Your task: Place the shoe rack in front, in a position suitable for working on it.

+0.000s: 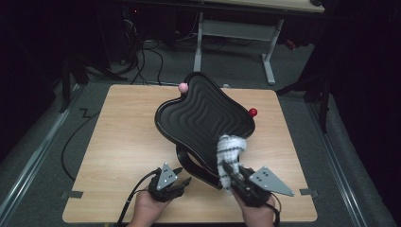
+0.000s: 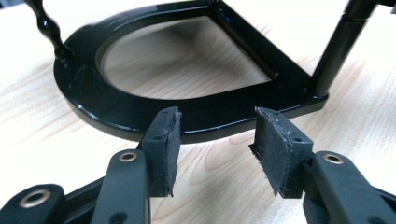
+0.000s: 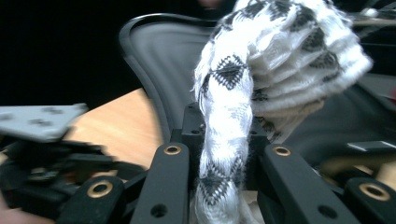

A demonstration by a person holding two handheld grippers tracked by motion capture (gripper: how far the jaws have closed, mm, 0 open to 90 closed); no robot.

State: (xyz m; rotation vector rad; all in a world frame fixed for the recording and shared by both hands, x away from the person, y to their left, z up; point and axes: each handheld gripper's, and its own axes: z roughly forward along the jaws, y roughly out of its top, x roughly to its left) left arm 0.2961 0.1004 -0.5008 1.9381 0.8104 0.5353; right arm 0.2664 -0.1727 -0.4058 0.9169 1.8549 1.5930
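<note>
A black ridged tray (image 1: 203, 113) sits tilted on a black stand whose ring-shaped base (image 2: 140, 102) rests on the wooden table (image 1: 123, 137). A pink ball (image 1: 183, 87) sticks out at the tray's far edge and a red ball (image 1: 253, 112) at its right. My right gripper (image 1: 232, 169) is shut on a white cloth with black pattern (image 1: 231, 146), which bunches against the tray's near rim (image 3: 163, 56). The cloth (image 3: 280, 46) rises from between the right gripper's (image 3: 226, 116) jaws. My left gripper (image 1: 183, 174) is open just short of the base, nothing between its pads (image 2: 168, 135).
Bare wood lies to the left of the stand. Small tape marks (image 1: 72, 194) sit at the table's near corners. Beyond the table stands a white desk frame (image 1: 236, 33), with cables (image 1: 146, 56) on the dark floor.
</note>
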